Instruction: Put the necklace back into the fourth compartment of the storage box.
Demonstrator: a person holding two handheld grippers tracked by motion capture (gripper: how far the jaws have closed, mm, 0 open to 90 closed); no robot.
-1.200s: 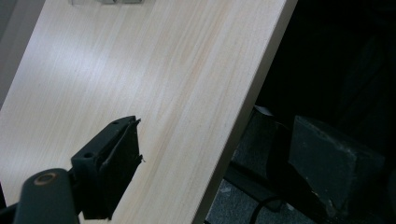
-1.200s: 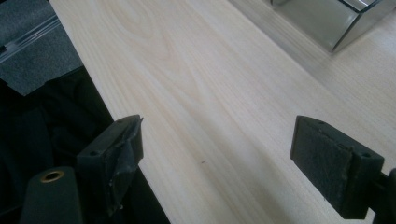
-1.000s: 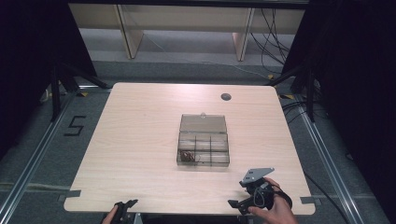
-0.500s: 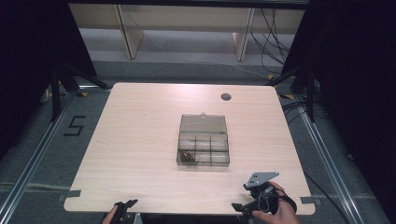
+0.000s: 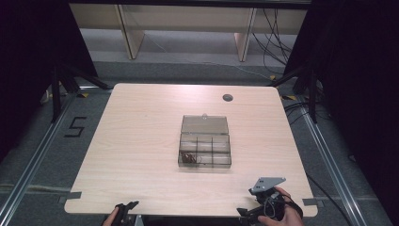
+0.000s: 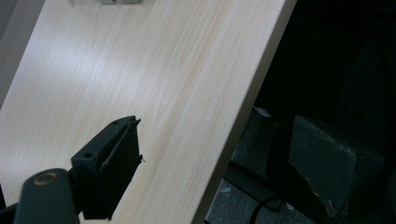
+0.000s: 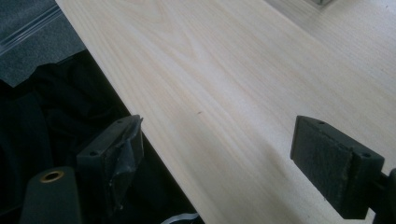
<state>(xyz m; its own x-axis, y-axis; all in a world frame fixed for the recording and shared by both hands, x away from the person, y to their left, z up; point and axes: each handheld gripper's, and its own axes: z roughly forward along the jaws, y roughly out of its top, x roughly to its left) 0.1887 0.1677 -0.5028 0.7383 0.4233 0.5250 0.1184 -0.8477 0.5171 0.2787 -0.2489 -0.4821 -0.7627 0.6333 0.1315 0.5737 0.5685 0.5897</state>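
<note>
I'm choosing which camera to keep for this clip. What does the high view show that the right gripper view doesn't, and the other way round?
High view alone: the whole clear compartment box with its lid open, a dark round spot near the table's far edge, the floor and the shelving. Right gripper view alone: the right gripper close up, jaws wide apart over the table's near edge. Both share the wooden table.

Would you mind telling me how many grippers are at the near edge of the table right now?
2. The left gripper sits at the near-left edge of the table, the right gripper at the near-right edge, both in front of the clear box.
</note>
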